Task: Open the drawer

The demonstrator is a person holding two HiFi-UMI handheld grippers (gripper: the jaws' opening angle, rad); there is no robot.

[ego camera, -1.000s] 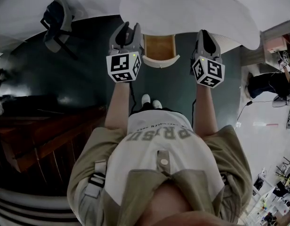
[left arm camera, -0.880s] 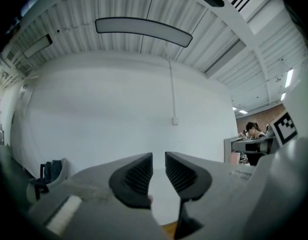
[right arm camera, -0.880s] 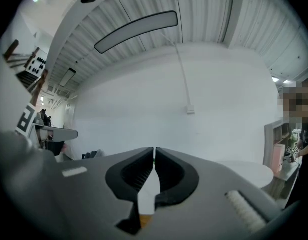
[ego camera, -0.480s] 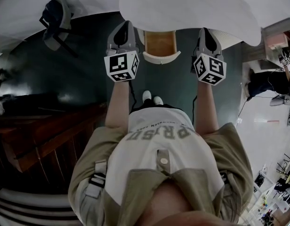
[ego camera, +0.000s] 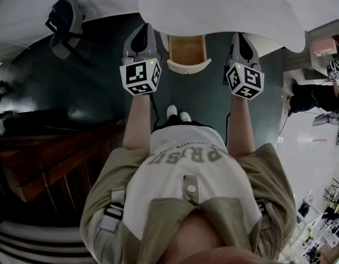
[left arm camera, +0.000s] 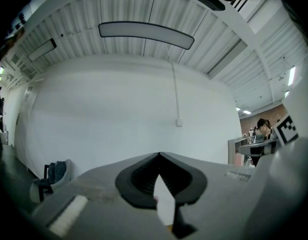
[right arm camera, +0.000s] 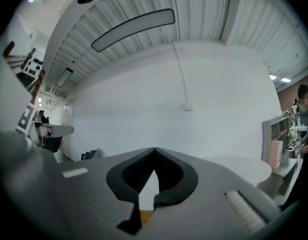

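Flanking the drawer [ego camera: 187,51], which stands pulled out at twelve o'clock under the table [ego camera: 224,4], the left gripper [ego camera: 143,31] and right gripper [ego camera: 239,37] are both pinched together and empty. Opening looks finished; next, simply back away.

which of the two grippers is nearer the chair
The left gripper, left of the open drawer: the chair stands further out on that same side, while the right gripper is across the drawer from it.

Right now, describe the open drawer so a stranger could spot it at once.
Start at the large white tabletop. Under its near edge, between the left gripper and right gripper, a small drawer sticks out. Only it shows a tan wooden inside behind a curved white front.
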